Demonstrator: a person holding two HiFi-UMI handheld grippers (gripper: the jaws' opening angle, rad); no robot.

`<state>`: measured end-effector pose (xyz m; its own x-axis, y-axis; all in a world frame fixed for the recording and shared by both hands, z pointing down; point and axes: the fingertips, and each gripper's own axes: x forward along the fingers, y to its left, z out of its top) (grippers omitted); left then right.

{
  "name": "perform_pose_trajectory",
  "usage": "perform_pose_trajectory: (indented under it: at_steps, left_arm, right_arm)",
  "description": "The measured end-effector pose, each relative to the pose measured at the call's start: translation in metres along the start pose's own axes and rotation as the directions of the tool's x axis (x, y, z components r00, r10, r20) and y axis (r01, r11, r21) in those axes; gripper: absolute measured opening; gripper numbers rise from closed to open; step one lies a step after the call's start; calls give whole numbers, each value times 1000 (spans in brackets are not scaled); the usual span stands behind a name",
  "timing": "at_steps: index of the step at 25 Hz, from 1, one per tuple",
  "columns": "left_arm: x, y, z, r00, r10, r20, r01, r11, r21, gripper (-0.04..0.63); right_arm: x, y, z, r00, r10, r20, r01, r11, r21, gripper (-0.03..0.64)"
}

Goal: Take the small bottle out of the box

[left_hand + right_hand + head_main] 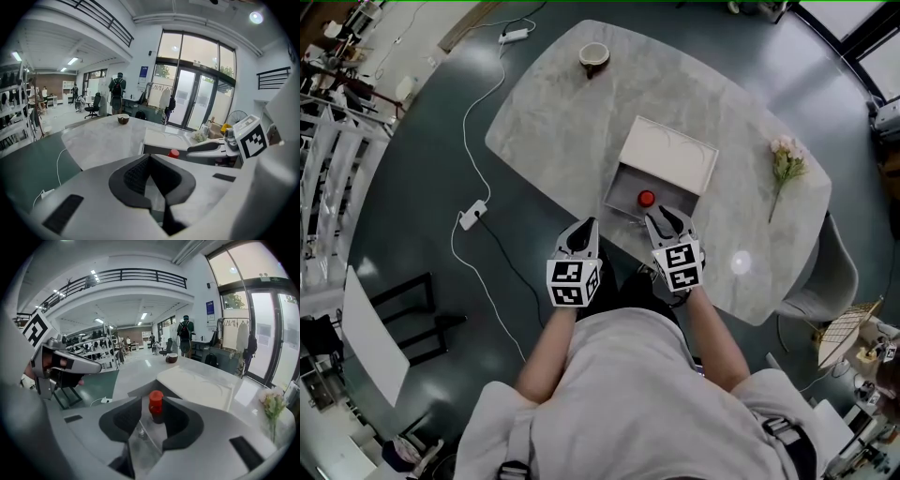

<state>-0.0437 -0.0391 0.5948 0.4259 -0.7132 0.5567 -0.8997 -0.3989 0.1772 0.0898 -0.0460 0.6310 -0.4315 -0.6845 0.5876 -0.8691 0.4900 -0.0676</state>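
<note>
Your right tool (154, 401) has its jaws spread. The small bottle (155, 408) stands right in the gap at their tips, with a sliver of space on each side, so nothing's pinching it yet. It's a stubby upright cylinder with a dark body and a glossy round red cap.

From the head view, it's standing in the uncovered near end of the box (616, 190), close to the edge of the lid (670, 155). The box is a shallow rectangular tray, dark grey inside with thin pale walls. The lid is a flat cream slab with a faint curvy line pattern, and it covers the far part of the box.

Your left tool (149, 157) is pressed together with nothing in it, the black textured pads meeting in a point. It's just off the box's near left corner, not touching it. Both tools have smooth pale grey shells and a cube of black-and-white square markers behind the jaws.

The surface (553, 122) is a pale marbled slab with a rounded, pebble-like outline. At the far end there's a small round brown bowl (594, 58) with a light inside. Off to the right lies a sprig of pink flowers (787, 161) on thin green stems.

A white cable (478, 141) snakes across the dark glossy floor (412, 187) on the left. A grey moulded chair (825, 281) is tucked in at the right edge.
</note>
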Motion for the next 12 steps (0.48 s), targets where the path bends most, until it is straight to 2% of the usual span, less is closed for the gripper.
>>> perform_pose_trajectory:
  at_steps: [12]
  left_arm:
    - [19, 9, 2, 1000, -16, -26, 16, 1000, -1, 23]
  right_arm:
    - [25, -5, -5, 996, -10, -91, 11, 1000, 12, 176]
